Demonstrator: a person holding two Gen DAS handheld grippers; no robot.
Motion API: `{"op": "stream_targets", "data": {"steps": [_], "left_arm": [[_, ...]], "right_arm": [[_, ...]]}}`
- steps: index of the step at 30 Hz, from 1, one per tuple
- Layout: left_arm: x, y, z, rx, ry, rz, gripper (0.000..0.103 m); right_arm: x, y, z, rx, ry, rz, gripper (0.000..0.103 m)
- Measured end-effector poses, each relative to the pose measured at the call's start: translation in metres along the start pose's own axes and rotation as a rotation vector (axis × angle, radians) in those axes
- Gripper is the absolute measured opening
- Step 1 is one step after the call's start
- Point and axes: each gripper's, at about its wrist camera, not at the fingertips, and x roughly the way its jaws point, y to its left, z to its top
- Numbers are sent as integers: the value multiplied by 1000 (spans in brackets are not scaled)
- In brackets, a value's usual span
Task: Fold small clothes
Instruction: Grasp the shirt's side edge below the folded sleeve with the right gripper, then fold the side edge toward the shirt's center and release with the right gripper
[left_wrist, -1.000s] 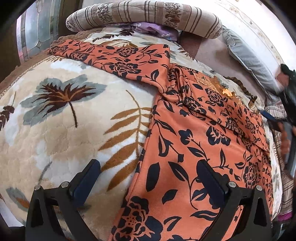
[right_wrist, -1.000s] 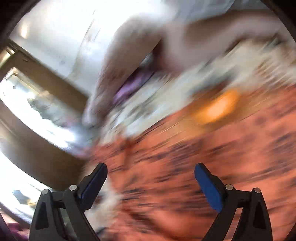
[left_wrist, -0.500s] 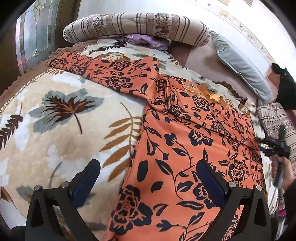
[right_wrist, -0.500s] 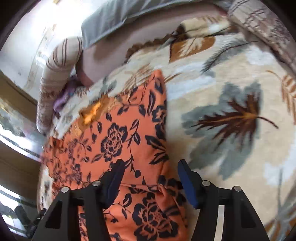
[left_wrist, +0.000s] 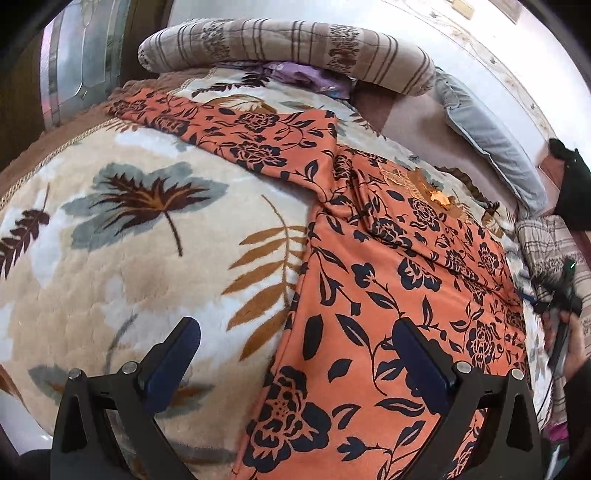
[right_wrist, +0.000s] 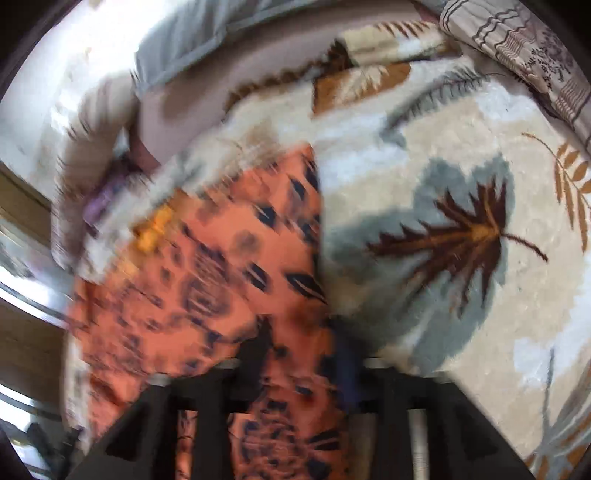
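An orange garment (left_wrist: 373, 302) with a black flower print lies spread on the leaf-patterned blanket (left_wrist: 129, 236), one sleeve stretched to the far left. My left gripper (left_wrist: 295, 354) is open and empty, hovering over the garment's near left edge. In the blurred right wrist view my right gripper (right_wrist: 299, 354) has its jaws drawn close together on the right edge of the garment (right_wrist: 221, 280). The right gripper also shows at the far right of the left wrist view (left_wrist: 557, 299), at the garment's right edge.
A striped bolster (left_wrist: 288, 44) and a grey pillow (left_wrist: 491, 136) lie at the head of the bed. Purple cloth (left_wrist: 306, 75) sits below the bolster. A striped quilt (right_wrist: 528, 48) lies on the right. A wooden window frame (left_wrist: 22, 74) is far left.
My right gripper has swung down onto the garment's right edge and its jaws have narrowed from wide open to nearly closed on the cloth. The left gripper has shifted slightly and stayed open.
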Motion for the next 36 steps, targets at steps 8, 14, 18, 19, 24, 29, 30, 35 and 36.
{"op": "stream_targets", "data": {"steps": [8,14,18,19,24,29,30,35,36], "left_arm": [[7,-3,3,8,10,-6,103],[13,-7,1,33,25,-2,103],[16,-17,-1,82,32,7,103],[17,-18,-1,88,32,11,103],[10,-15,-1,66,6,-9,103],[3,-11,-4,47,-2,-24,103],[2,-11,-4,46,-4,-28,103],[-4,-12,-7,58,-19,-20,103],[-5,-11,-7,57,-19,-23,103]], "right_arm": [[58,2,64,44,10,-12,66],[63,12,81,-61,-38,-145,6],[83,-11,78,22,7,-147,15],[79,-11,78,42,-8,-139,17],[32,9,52,49,-80,-89,35],[20,21,-7,-49,1,-203,79],[26,17,-10,-48,32,-198,73],[31,6,-18,-64,85,-219,10],[33,-4,-17,-30,88,-250,10]]}}
